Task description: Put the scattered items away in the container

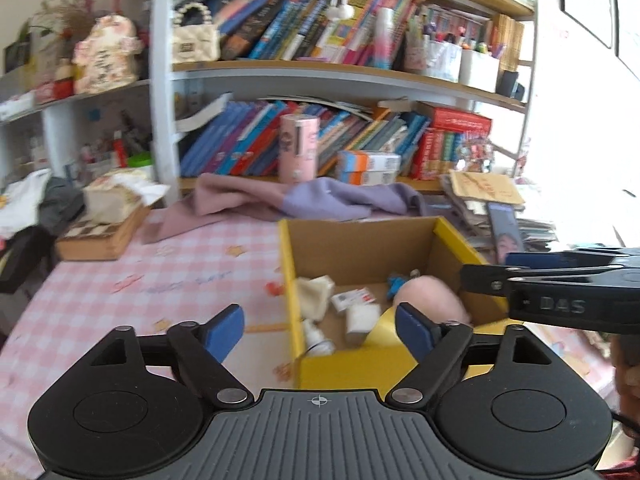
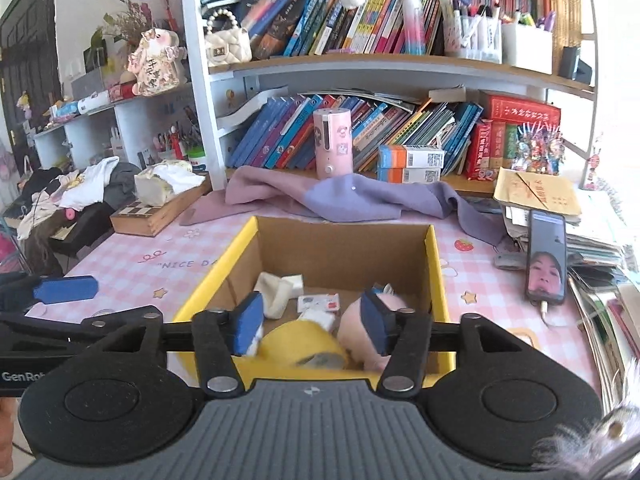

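Note:
The yellow cardboard box (image 1: 286, 272) stands on the pink checked tablecloth, its rim (image 2: 438, 276) also showing in the right wrist view. Inside lie a pink plush ball (image 1: 430, 296), a white cloth (image 1: 316, 292), a small printed packet (image 1: 354, 298), a white bottle (image 1: 316, 338) and a yellow tape roll (image 2: 304, 348), which is blurred. My left gripper (image 1: 320, 332) hangs open over the box's near left corner, holding nothing. My right gripper (image 2: 312, 326) is open above the tape roll, pads clear of it. A small red item (image 1: 274, 289) lies on the cloth just left of the box.
A purple cloth (image 2: 348, 196) lies behind the box below the bookshelf. A phone (image 2: 547, 258) leans on a paper stack at the right. A wooden box with tissue (image 2: 160, 208) sits at the left. My right gripper (image 1: 484, 268) reaches in over the box's right wall.

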Demonstrator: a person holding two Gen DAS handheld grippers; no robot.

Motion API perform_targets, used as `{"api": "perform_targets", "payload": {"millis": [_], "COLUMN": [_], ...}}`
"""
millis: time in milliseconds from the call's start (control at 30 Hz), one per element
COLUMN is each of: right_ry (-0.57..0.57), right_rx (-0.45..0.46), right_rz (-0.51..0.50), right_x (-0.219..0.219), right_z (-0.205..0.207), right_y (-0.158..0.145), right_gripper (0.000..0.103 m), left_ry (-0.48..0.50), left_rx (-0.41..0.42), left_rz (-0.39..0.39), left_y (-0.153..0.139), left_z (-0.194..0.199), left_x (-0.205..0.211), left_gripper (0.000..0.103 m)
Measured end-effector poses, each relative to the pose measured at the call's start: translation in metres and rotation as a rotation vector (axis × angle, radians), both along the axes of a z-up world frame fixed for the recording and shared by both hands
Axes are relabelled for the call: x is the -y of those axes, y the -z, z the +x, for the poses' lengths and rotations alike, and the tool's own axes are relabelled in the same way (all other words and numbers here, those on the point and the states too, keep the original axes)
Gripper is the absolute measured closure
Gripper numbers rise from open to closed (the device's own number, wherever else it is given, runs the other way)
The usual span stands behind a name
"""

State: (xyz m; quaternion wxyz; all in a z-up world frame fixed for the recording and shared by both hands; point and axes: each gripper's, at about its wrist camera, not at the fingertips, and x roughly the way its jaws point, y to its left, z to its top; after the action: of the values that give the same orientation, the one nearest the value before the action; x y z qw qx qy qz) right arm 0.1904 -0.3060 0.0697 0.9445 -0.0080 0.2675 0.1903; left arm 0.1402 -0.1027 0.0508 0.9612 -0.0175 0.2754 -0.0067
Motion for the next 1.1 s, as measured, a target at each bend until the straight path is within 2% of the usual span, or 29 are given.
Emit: {"api": "perform_targets", "payload": {"millis": [233, 300, 467, 600, 800, 1100], "right_ry": [0.039, 0.057, 0.087, 0.098, 0.113, 0.112], "right_rx": [-0.023, -0.033, -0.089, -0.121, -0.144, -0.151], "right_rz": [-0.045, -0.056, -0.070, -0.084, -0.099, -0.132], "right_x": [-0.026, -0.031, -0.043, -0.052, -0.059, -0.066], "right_z": [-0.063, -0.082, -0.127, -0.153, -0.172, -0.179], "right_y": [0.017, 0.024, 0.042, 0.052, 0.052, 0.048], "right_gripper": [0.042, 0.037, 0.034, 0.025, 0.013, 0.000], "left_ry": [-0.041, -0.052, -0.063, -0.075, -0.086, -0.084], "left_rx": [-0.020, -0.029, -0.097, -0.129, -0.124, -0.117], "left_rz": [0.001, 0.006, 0.031, 0.035, 0.031, 0.026], "left_y": [0.010, 0.017, 0.035, 0.040, 0.036, 0.033], "left_z": [-0.057, -0.076, -0.113, -0.134, -0.152, -0.159], "left_x": [-0.025, -0.030, -0.040, -0.048, -0.057, -0.060], "left_gripper": [0.010, 0.008, 0.008, 0.008, 0.004, 0.000]}}
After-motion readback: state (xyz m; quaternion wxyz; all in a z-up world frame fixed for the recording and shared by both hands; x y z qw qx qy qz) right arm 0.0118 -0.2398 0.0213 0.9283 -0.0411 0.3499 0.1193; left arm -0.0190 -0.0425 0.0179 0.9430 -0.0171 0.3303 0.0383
